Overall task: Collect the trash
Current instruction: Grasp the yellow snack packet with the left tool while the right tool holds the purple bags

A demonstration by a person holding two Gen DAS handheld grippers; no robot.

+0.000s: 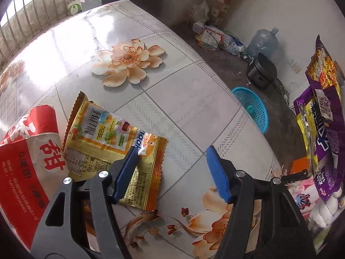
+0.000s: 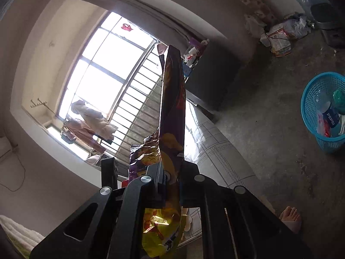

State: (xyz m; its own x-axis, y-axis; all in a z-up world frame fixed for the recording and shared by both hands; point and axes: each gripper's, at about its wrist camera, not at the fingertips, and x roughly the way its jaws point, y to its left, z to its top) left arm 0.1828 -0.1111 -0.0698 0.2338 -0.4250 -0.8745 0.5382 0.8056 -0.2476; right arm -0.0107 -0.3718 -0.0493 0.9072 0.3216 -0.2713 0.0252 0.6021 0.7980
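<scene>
My left gripper (image 1: 172, 154) is open just above the table. Its left finger (image 1: 127, 168) lies over a yellow-orange snack wrapper (image 1: 112, 138) that lies flat on the tabletop. A red and white bag (image 1: 28, 155) lies to the wrapper's left. My right gripper (image 2: 170, 172) is shut on a purple and yellow snack bag (image 2: 172, 99) and holds it up in the air, off the table's side. The same purple bag shows at the right edge of the left wrist view (image 1: 323, 116). A blue mesh basket (image 2: 310, 110) stands on the floor with a Pepsi bottle (image 2: 330, 114) and other trash in it.
The table (image 1: 172, 90) has a glossy floral cover; its right edge drops to a concrete floor. The blue basket (image 1: 258, 112) stands close to that edge. A black appliance (image 1: 262, 71), a water jug (image 1: 263, 41) and litter line the far wall. A bare foot (image 2: 291, 215) is at lower right.
</scene>
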